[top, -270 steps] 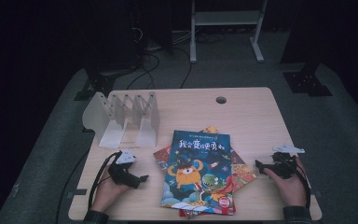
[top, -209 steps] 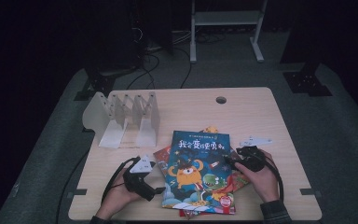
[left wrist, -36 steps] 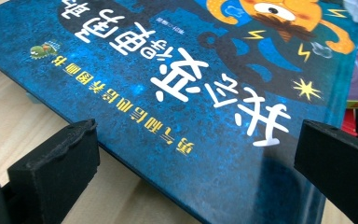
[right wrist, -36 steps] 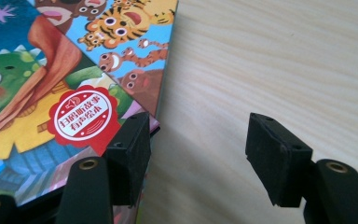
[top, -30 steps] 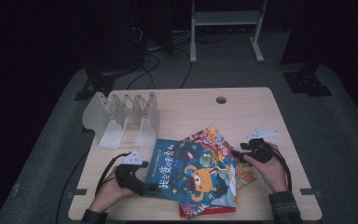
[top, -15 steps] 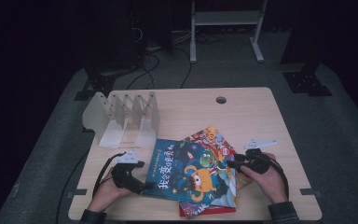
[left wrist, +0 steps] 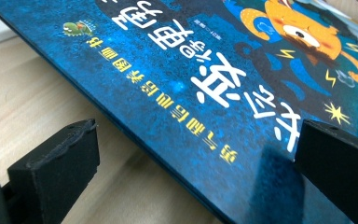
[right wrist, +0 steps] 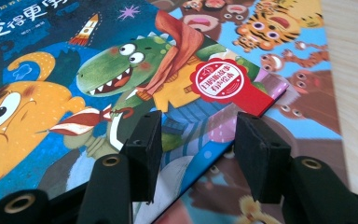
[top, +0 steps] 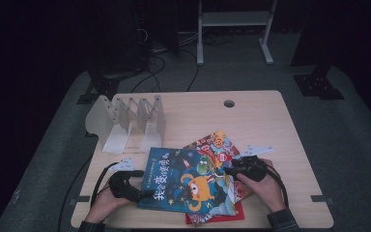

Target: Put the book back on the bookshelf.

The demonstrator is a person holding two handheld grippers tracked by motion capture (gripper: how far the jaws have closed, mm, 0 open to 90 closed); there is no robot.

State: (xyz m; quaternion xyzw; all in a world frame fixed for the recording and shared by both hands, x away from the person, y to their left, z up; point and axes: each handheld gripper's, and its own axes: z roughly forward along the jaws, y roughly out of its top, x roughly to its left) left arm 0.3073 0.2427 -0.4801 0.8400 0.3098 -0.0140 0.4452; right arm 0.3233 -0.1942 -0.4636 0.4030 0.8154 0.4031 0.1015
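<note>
Right gripper view, blue book (right wrist: 74, 70), red Chinese-lettered seal (right wrist: 219, 79)

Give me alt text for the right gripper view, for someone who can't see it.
Two black jaws of the right gripper stand apart over the edge of a blue picture book, whose cover shows a green dinosaur and an orange monster. Beneath it lies a second book with cartoon animals, on a wooden table.

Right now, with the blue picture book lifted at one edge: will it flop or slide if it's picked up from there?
The blue picture book looks thin with a glossy cover, so it will likely sag from one edge and may slip. It lies on the other picture books, so pushing it could drag them along. The left gripper stands open around its raised edge.
</note>
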